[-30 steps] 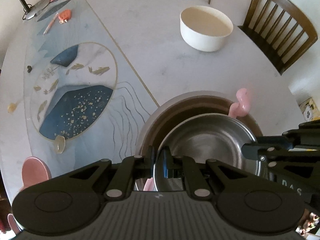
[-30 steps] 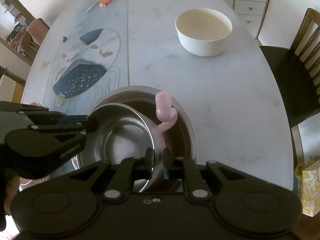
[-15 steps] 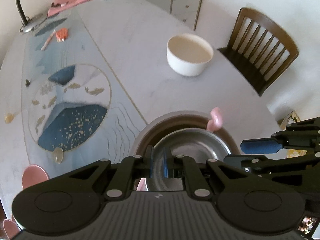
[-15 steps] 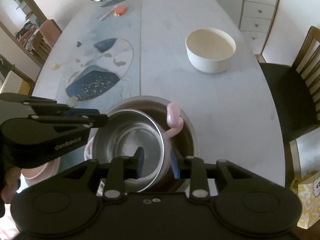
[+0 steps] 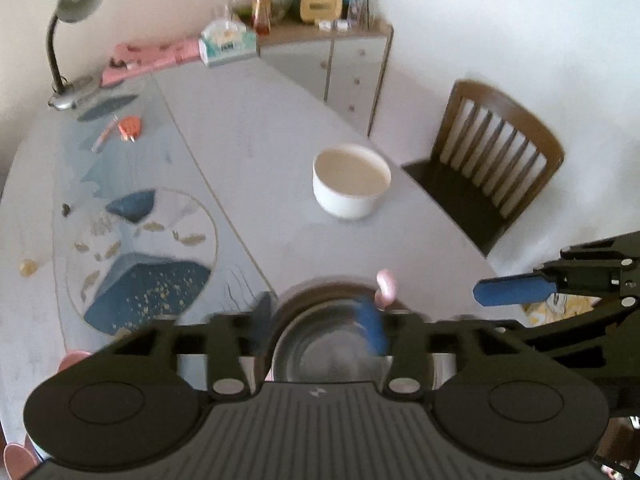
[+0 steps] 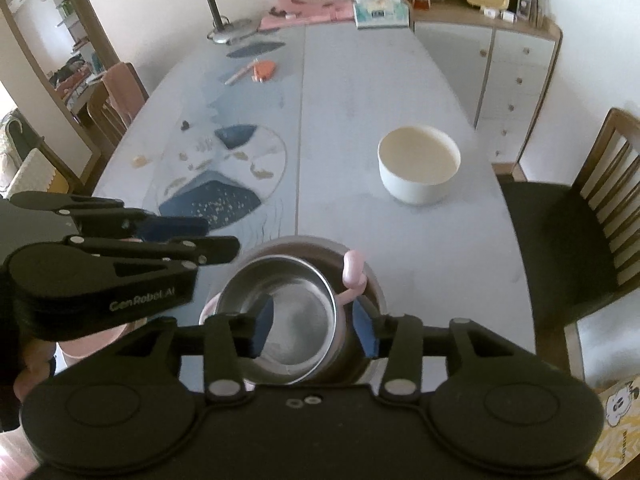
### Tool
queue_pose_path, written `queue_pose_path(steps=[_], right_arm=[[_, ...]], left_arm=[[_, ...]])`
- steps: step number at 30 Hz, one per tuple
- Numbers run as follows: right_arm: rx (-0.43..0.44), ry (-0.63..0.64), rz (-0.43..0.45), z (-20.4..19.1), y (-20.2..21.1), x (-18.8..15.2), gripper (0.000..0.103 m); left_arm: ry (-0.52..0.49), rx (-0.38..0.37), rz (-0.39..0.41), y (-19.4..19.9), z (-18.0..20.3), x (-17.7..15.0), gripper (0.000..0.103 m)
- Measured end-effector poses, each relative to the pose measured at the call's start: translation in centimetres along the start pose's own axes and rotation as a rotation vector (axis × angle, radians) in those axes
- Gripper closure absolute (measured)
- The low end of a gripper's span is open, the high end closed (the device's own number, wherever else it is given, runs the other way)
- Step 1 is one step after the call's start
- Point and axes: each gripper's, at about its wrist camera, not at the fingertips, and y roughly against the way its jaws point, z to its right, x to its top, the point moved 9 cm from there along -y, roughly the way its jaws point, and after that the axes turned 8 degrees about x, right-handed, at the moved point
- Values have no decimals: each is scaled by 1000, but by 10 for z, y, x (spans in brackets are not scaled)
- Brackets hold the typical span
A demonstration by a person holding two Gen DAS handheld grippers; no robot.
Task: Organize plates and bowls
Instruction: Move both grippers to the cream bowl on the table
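Observation:
A small steel bowl (image 6: 280, 312) sits nested in a pink-rimmed bowl with a pink handle (image 6: 353, 270), inside a larger steel bowl (image 6: 370, 284) at the table's near edge. My right gripper (image 6: 316, 324) hangs above the stack, jaws opening, pads off the rim. My left gripper (image 5: 316, 324) is above the same stack (image 5: 328, 344), jaws opening and blurred, with nothing pressed between them. Each gripper shows in the other's view: left gripper (image 6: 218, 238), right gripper (image 5: 532, 276). A white bowl (image 6: 419, 164) stands alone farther back, also the white bowl (image 5: 352, 180).
A blue patterned placemat (image 6: 224, 168) covers the table's left half. A desk lamp (image 6: 224, 20), an orange item (image 6: 264, 68) and a tissue box (image 6: 380, 12) are at the far end. A wooden chair (image 6: 580, 232) stands right, drawers (image 6: 508, 76) behind. A pink plate (image 5: 74, 360) lies near left.
Both grippers were shut on the small steel bowl's rim. They have let go, opened and risen, and both views now tilt up toward the far end of the table.

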Motion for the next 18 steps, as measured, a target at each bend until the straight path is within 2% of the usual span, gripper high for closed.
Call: queue_pose_path(steps=[1, 5, 7, 11, 15, 18], right_arm=[[-4, 3, 10, 0, 4, 1, 55], [-18, 20, 44, 4, 15, 8, 50], [-17, 21, 61, 8, 20, 13, 43], [-29, 30, 94, 21, 28, 27, 38], [-38, 21, 128, 42, 31, 45, 22], [-61, 30, 145, 64, 28, 61, 17]], left_arm=[[2, 10, 15, 3, -2, 2, 36], [14, 11, 33, 9, -4, 11, 36], [8, 23, 41, 9, -5, 15, 33], [18, 30, 61, 7, -4, 28, 30], [15, 48, 94, -3, 1, 47, 24], [31, 52, 96, -17, 5, 63, 24]])
